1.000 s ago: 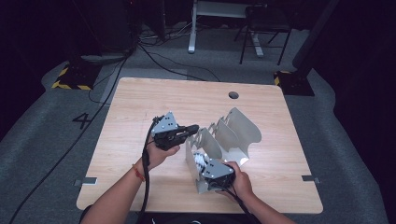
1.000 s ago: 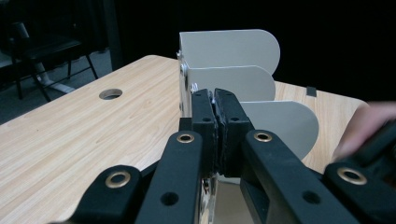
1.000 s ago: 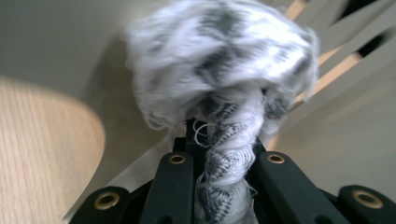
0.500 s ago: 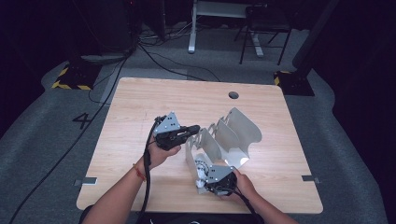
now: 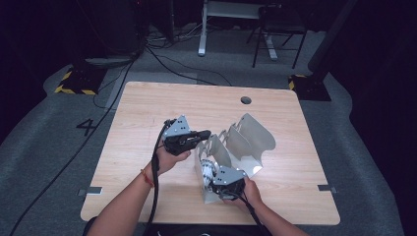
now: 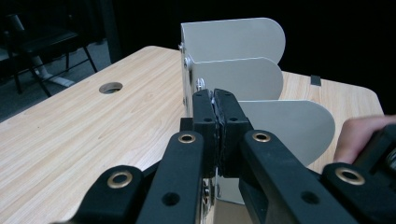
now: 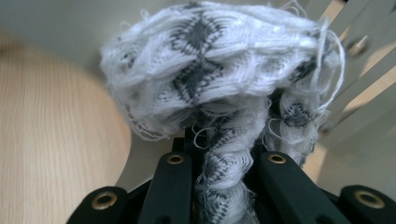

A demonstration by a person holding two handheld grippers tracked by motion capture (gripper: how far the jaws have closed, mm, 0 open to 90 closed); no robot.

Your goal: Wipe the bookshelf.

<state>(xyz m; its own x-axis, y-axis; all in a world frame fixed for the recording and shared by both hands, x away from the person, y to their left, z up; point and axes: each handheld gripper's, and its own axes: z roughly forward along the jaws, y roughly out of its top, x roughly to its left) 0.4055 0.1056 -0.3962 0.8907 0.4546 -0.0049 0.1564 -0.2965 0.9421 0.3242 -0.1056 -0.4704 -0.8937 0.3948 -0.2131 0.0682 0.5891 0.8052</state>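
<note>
Barely shifted, right tool (image 5: 209,173) pinches knitted cloth (image 7: 219,93), bunched end toward rack (image 5: 253,135).

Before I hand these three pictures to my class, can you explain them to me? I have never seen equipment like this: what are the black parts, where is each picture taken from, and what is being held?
No robot here: a person at a wooden table holds a hand-operated claw in each hand. The high view looks down from above; the other two come from small cameras riding on each claw, so its black jaws rise from the bottom.

On the table stands a grey metal rack with rounded upright dividers. The left claw is shut on the edge of one divider, apparently steadying the rack. The right claw is shut on a bundle of white and grey knitted fabric, perhaps a rolled sock, held close to the rack's near end.
</note>
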